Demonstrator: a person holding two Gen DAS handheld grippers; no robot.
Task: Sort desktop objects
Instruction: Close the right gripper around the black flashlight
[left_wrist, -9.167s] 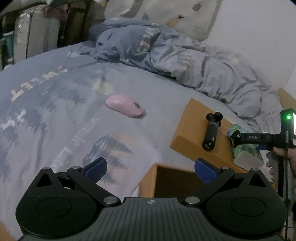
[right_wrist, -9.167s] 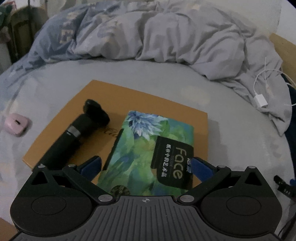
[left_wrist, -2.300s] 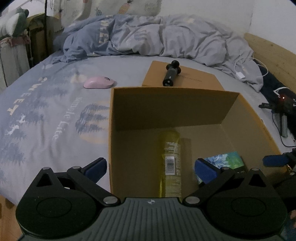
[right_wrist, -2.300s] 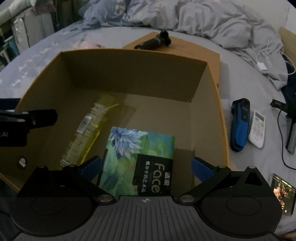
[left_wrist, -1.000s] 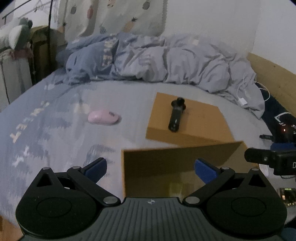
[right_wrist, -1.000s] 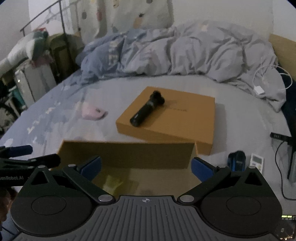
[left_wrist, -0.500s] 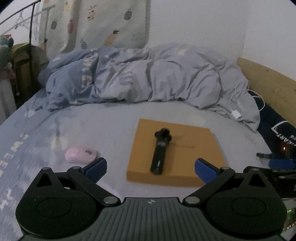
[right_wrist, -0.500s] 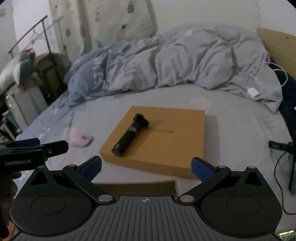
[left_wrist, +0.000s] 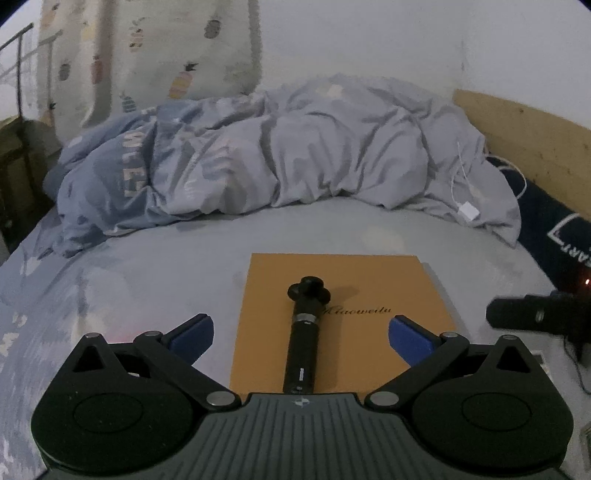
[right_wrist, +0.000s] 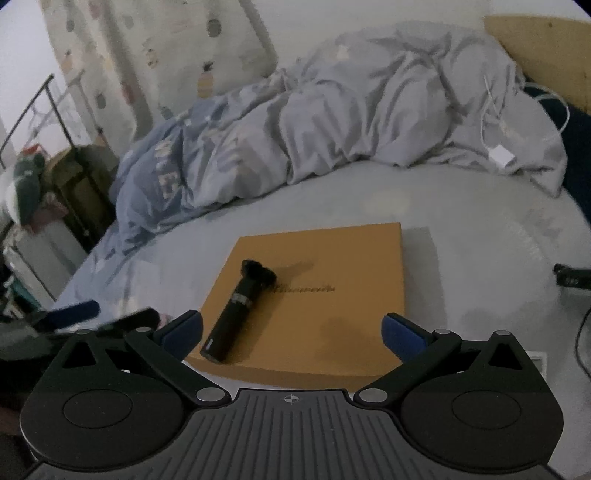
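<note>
- While both tools are held above the bed, the left gripper (left_wrist: 301, 334) is seen with its blue fingers (left_wrist: 192, 334) spread wide and nothing grasped between them.
- The right gripper (right_wrist: 291, 334) is likewise released, its blue fingers (right_wrist: 402, 336) set far apart and closed on nothing.
- Between the left fingers, in the left wrist view, a black cylindrical device (left_wrist: 304, 338) is framed; it lies flat on a flat orange box (left_wrist: 388, 291), its knobbed head pointed away from the camera.
- In the right wrist view the same device (right_wrist: 240, 312) is shown on the left part of the box (right_wrist: 332, 295), just ahead of the left-hand finger and slanted.
- The box rests on the grey-blue bed sheet (left_wrist: 166, 273).
- Behind it a crumpled duvet (left_wrist: 277, 155) is piled, with a white charger and cable (left_wrist: 468, 211) lying on its right side.
- A wooden headboard (left_wrist: 524, 129) is seen at the far right.
</note>
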